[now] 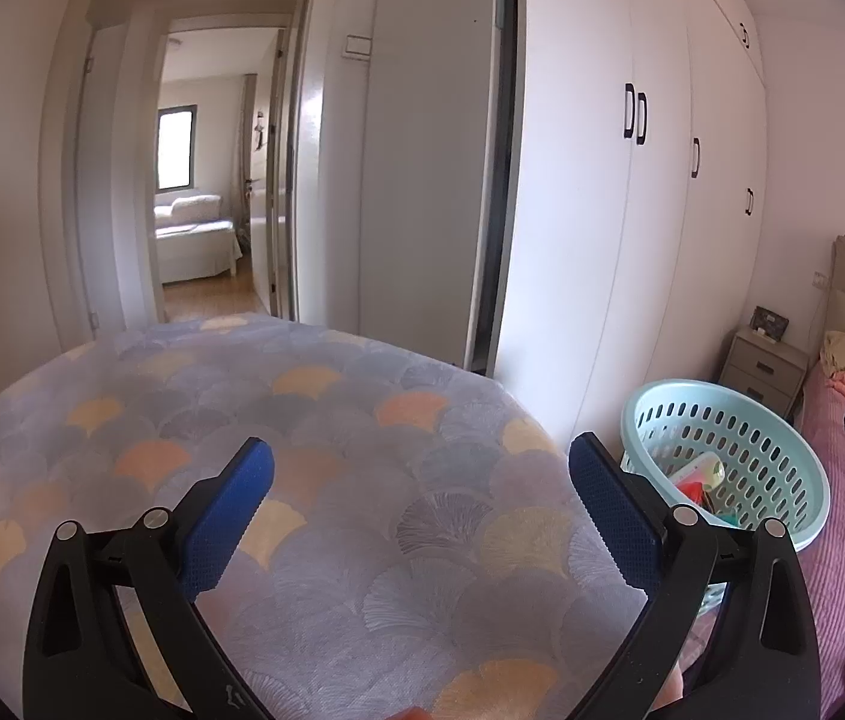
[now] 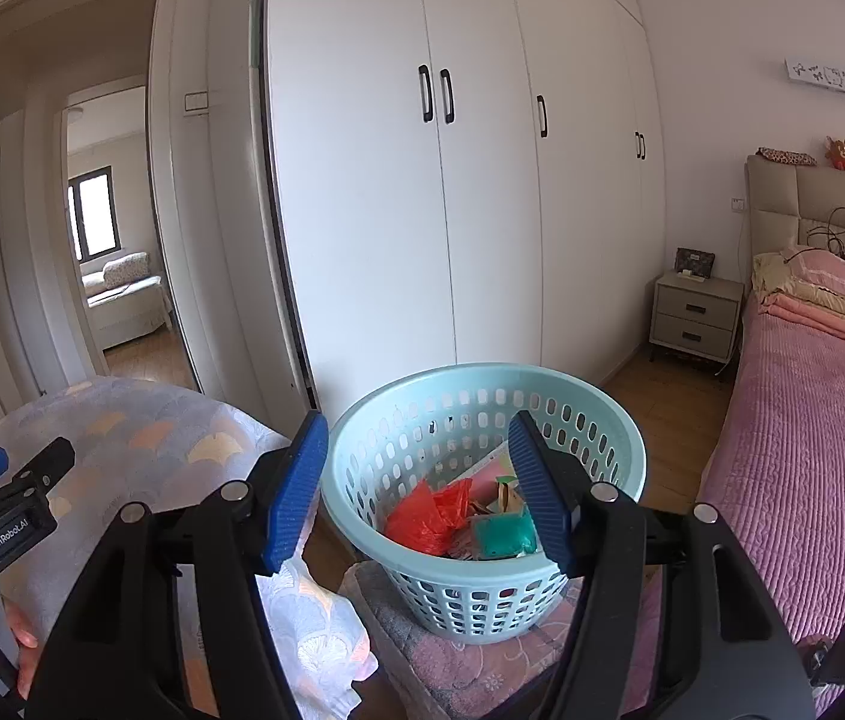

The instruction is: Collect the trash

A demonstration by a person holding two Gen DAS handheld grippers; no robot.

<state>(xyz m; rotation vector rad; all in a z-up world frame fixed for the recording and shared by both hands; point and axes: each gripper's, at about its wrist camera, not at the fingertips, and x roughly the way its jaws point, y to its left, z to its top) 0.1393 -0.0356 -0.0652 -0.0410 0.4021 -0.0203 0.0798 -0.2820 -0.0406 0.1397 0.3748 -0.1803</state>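
Observation:
A light blue perforated basket (image 2: 614,444) stands on a pink cloth-covered stool beside the bed. It holds trash: a red plastic bag (image 2: 428,516), a green packet (image 2: 503,534) and other wrappers. My right gripper (image 2: 416,480) is open and empty, just above the basket's near rim. My left gripper (image 1: 419,492) is open and empty over a table covered with a fan-patterned cloth (image 1: 326,414). The basket also shows in the left wrist view (image 1: 794,450), to the right. The left gripper appears at the left edge of the right wrist view (image 2: 14,468).
White wardrobes (image 2: 422,210) line the wall behind the basket. A pink-covered bed (image 2: 812,420) lies on the right, with a nightstand (image 2: 695,315) at its head. An open doorway (image 1: 206,192) on the left leads to another room.

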